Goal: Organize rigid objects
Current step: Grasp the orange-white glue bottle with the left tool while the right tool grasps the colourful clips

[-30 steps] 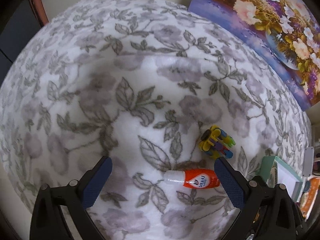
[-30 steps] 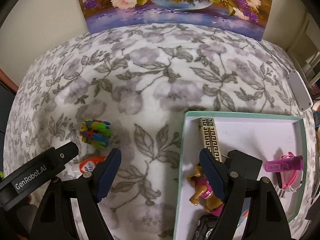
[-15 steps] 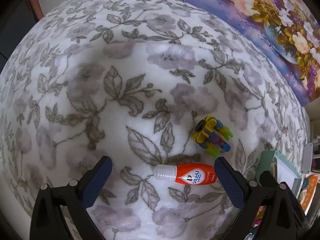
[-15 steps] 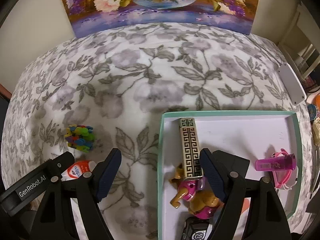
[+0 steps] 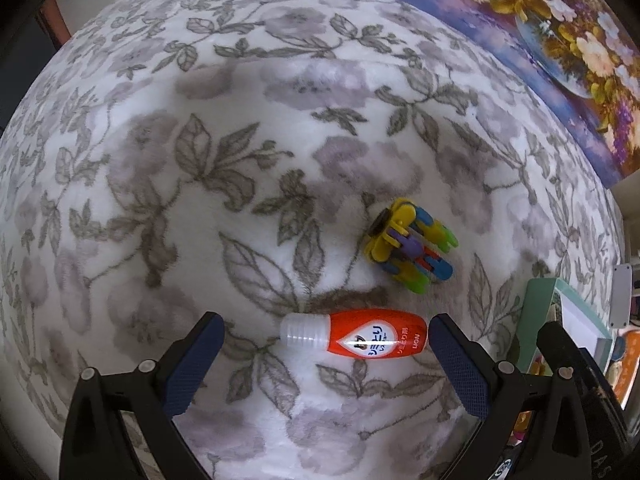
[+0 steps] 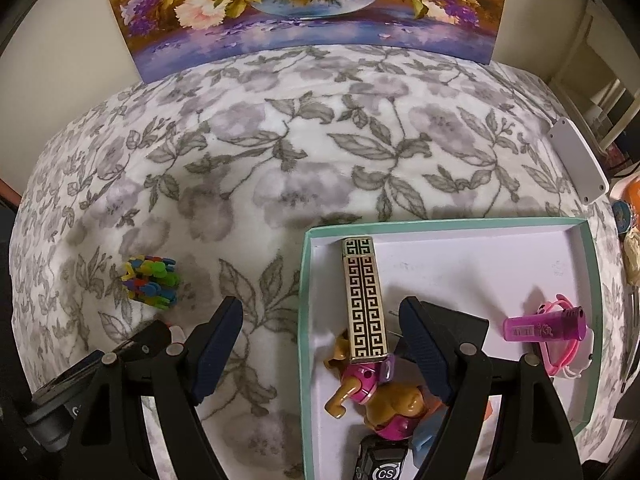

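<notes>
The left gripper (image 5: 322,344) is spreading its fingers wide around the bottle (image 5: 356,339), not gripping it; the right gripper (image 6: 320,320) is hovering wide open, empty, over the box (image 6: 588,264) edge.

Both tongs, left (image 5: 324,360) and right (image 6: 320,344), have black plastic arms, silver screws and textured dark-blue fingertip pads (image 5: 192,364).

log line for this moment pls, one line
left gripper: open, straddling orange bottle | right gripper: open, empty, over tray edge | clip toy: on blanket
</notes>
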